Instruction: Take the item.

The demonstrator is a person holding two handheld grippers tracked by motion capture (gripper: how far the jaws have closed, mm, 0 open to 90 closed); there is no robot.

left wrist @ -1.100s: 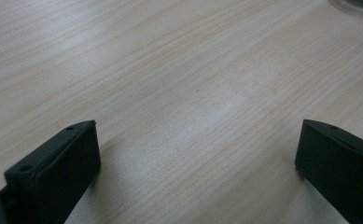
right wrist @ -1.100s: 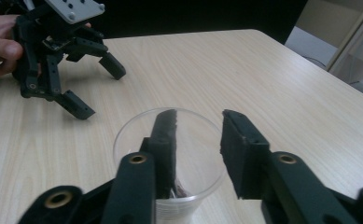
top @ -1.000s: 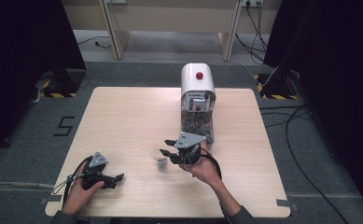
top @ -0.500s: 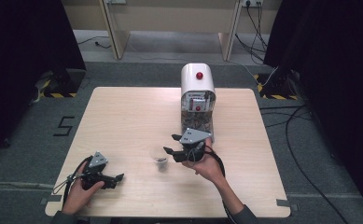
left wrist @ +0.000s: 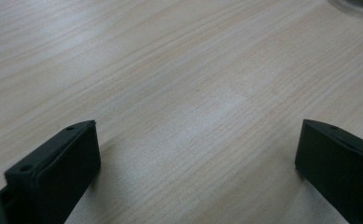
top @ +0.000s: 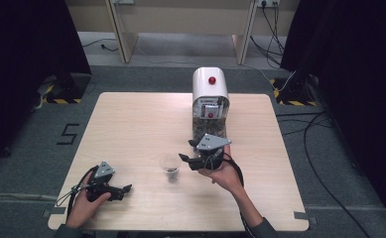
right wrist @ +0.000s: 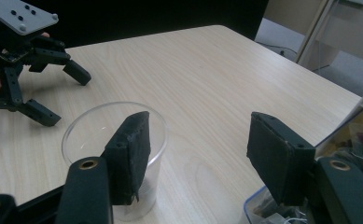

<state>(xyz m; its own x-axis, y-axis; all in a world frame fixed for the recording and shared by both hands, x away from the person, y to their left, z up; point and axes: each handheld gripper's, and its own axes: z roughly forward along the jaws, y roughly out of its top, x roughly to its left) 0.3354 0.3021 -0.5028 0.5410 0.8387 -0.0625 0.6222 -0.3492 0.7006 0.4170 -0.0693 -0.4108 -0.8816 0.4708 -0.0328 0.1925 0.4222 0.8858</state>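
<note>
Your left tongs (top: pixel 123 189) sat low at the near left corner of the desk (top: pixel 131 129), held in your left hand (top: pixel 84 206), its cable looping off toward the desk edge. In the left gripper view its two black jaws stood wide apart with bare wood grain between them — nothing held. The rim of the clear cup (left wrist: pixel 354 5) just showed at the top right corner of that view, well apart from the jaws.

Your right tongs (top: pixel 184 151) hovered near the desk's middle, carried by your right hand (top: pixel 225 173), with the grey three-cornered plate on top. Its jaws pointed left toward the clear cup (top: pixel 170 166), which stood upright on the desk just beside them. In the right gripper view the jaws were spread wide and gripping nothing; one jaw lay in front of the cup (right wrist: pixel 114 154), overlapping its rim, but whether it touched the cup you could not tell from this angle. The cup looked to have a little dark matter at its bottom — too small to say what.

A white dispenser (top: pixel 210 106) with a red button on its domed top stood at the far side of the desk, behind the right tongs, its clear lower part full of mixed small pieces. The left tongs (right wrist: pixel 62 91) also showed far off in the right gripper view, jaws parted.
</note>
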